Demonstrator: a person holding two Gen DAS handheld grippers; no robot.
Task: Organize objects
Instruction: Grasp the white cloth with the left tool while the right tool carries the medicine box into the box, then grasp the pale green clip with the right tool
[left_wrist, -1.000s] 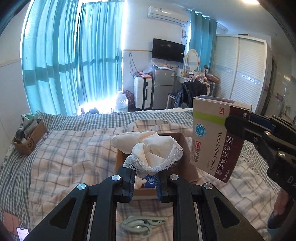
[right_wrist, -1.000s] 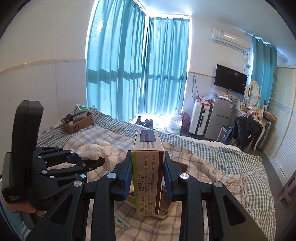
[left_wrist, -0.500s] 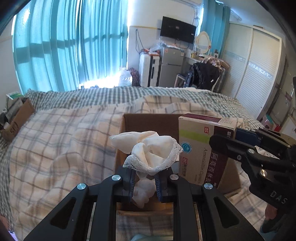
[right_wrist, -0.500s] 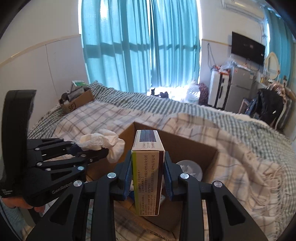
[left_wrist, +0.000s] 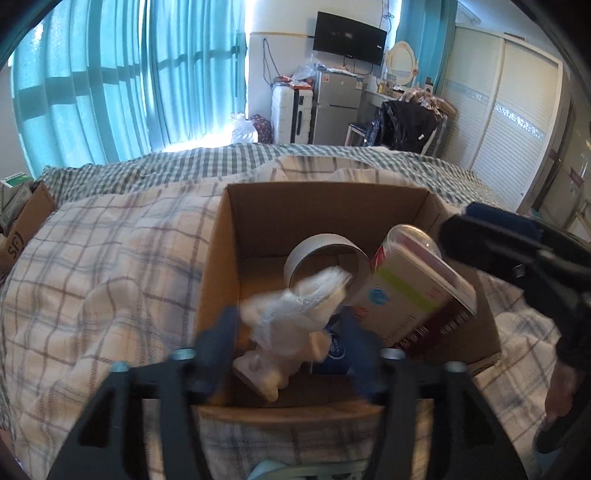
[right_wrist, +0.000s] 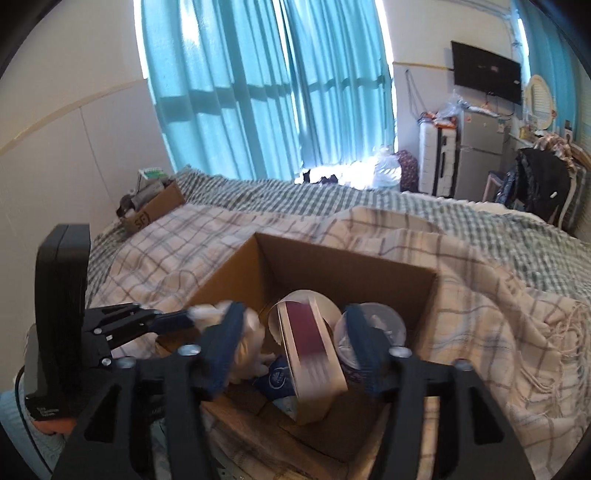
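An open cardboard box (left_wrist: 255, 221) (right_wrist: 343, 267) sits on the checked bed. My left gripper (left_wrist: 290, 350) is open over its near edge, and the white lace cloth (left_wrist: 291, 325) falls, blurred, between its fingers into the box. My right gripper (right_wrist: 295, 350) is open above the box, and the medicine carton (right_wrist: 314, 362) (left_wrist: 410, 291) drops tilted inside, clear of both fingers. A round metal tin (left_wrist: 325, 258) and a blue item (right_wrist: 277, 380) lie in the box.
A second cardboard box (right_wrist: 155, 208) with small items stands at the bed's far left by the wall. A plaid blanket (left_wrist: 110, 258) covers the bed around the box. A pale green object (left_wrist: 280, 470) lies just in front of the box.
Both grippers moved down over the box and opened. The cloth left the left gripper and the medicine carton left the right one; both now drop into the box.
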